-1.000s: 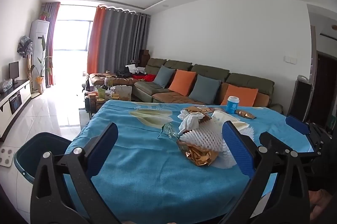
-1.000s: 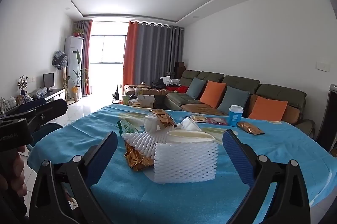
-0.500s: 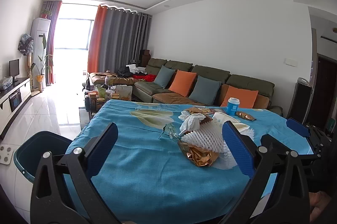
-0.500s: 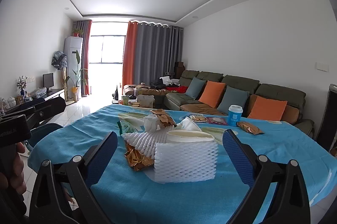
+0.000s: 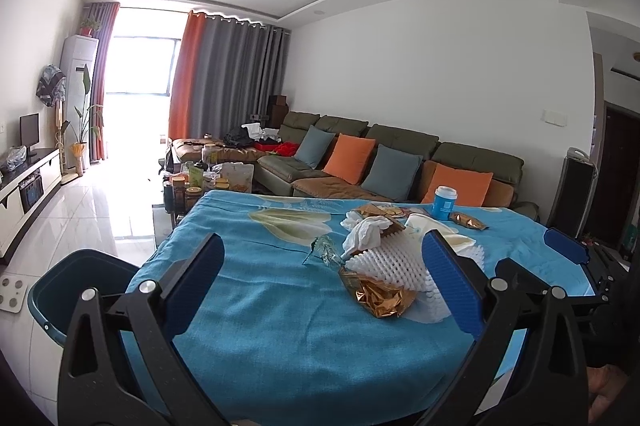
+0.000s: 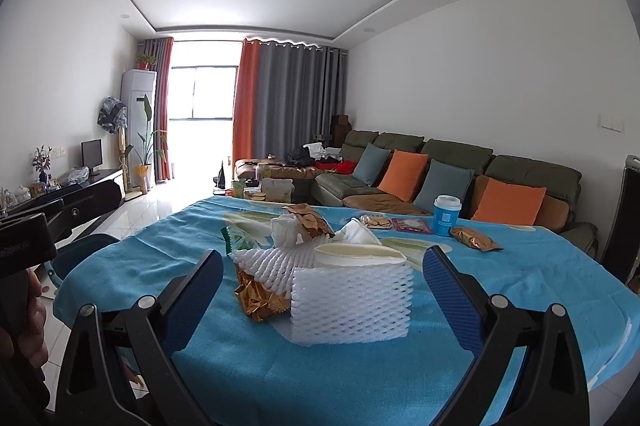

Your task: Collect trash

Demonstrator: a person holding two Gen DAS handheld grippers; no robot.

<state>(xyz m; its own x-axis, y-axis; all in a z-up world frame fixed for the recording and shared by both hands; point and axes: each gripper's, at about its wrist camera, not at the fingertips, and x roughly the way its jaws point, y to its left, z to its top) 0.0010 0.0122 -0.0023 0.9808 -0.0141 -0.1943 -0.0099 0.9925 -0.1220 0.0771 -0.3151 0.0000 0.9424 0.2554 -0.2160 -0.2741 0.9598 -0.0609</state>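
Blue cloth [image 6: 360, 366] covers the table ahead of me — my right gripper [image 6: 322, 300] hangs spread wide, nothing in it, the white foam net [image 6: 352, 300] just beyond its tips. My left gripper [image 5: 324, 286], also released, has the gold wrapper [image 5: 376, 296] ahead-right, bin [image 5: 72, 290] lower-left.

Left tool [image 5: 322, 284] – black frame, blue ribbed pads, silver screws, right tool [image 6: 322, 288] alike

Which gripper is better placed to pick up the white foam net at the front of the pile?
Probably the right gripper: it is open, with the foam net centred between its fingers. The left gripper, also open, faces bare cloth beside the pile.
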